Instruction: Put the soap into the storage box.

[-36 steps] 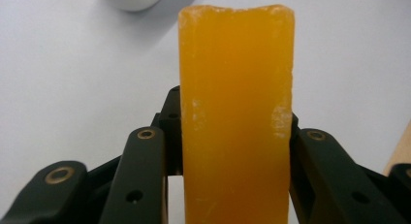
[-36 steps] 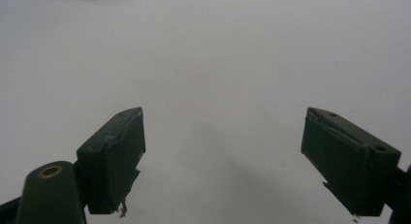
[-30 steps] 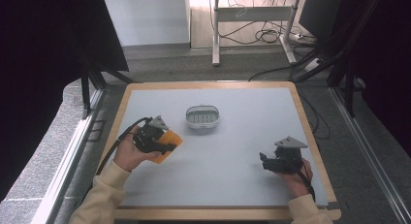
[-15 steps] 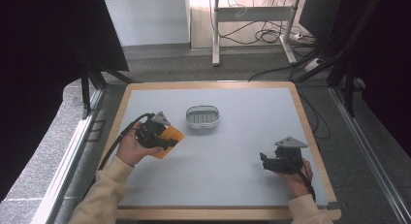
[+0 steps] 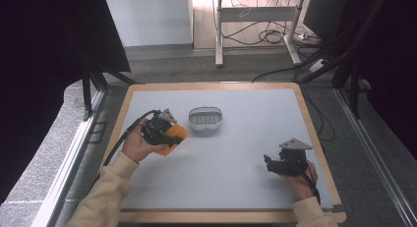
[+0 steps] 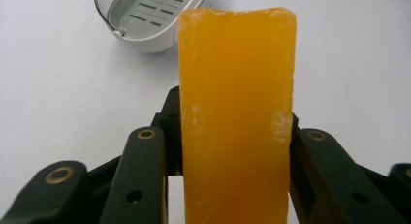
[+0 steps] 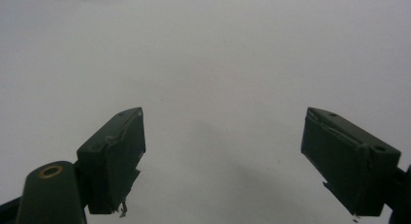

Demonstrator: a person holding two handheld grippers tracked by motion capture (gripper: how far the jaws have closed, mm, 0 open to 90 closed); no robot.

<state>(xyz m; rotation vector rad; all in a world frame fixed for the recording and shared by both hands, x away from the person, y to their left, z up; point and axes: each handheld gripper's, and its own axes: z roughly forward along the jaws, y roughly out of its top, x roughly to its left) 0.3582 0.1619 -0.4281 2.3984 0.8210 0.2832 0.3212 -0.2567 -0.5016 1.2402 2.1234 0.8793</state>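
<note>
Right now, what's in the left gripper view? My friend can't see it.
An orange bar of soap stands upright, clamped between the left gripper's two black jaws. Behind it, up to the left, a white soap dish with a slotted tray sits on the pale table.

Lighting: even, diffuse, from overhead. Tabletop (image 5: 236,138) is bright pale grey and free of glare; dark panels at both sides and the upper corners of the high view fall to near black.

Shadows: soft and short. A faint one lies under the white slotted dish (image 5: 205,118); a broad, blurred grey patch sits on the surface between the right gripper (image 7: 223,151) jaws.

Sharpness: high view moderately sharp, slightly grainy. In the left gripper view the orange soap bar (image 6: 236,112) is crisp at mid-height, its surface glowing translucent; the dish (image 6: 145,18) behind is mildly soft. Right gripper view is dim, with dark jaws showing little detail.

Distortion: slight bowing of table edges.
</note>
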